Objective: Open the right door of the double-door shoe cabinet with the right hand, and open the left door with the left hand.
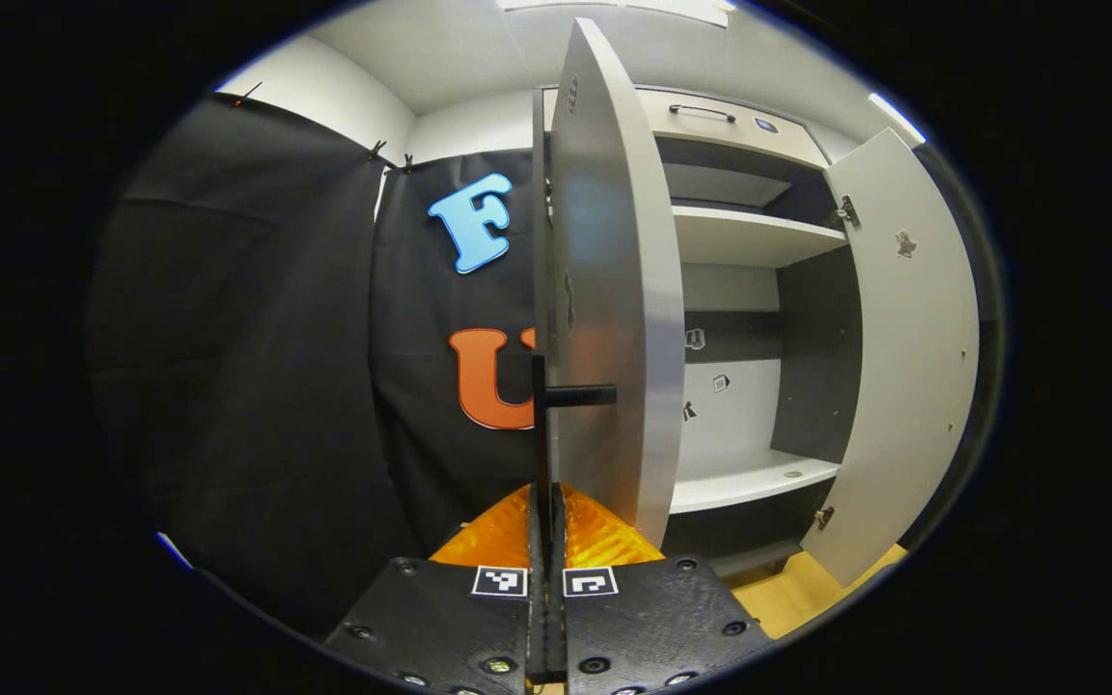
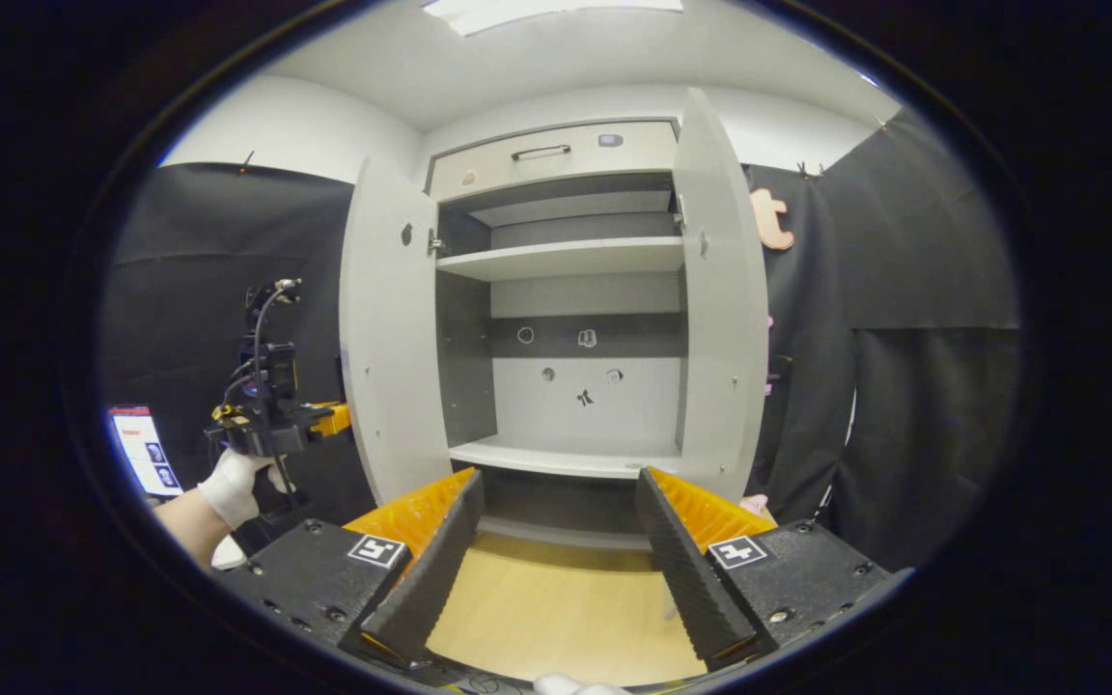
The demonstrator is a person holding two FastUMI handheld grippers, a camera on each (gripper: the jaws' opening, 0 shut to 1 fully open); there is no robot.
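already both tall pale grey doors of the double-door shoe cabinet stand wide, showing bare white shelves. the right door is swung out and let go; the right tool hangs back before the opening, fingers spread and empty. the left door is edge-on to the left tool, whose fingers are pinched on the thin black door handle. by my judgement only releasing that remains.

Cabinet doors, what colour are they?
Light grey, plain; the cabinet doors show best in the right gripper view.
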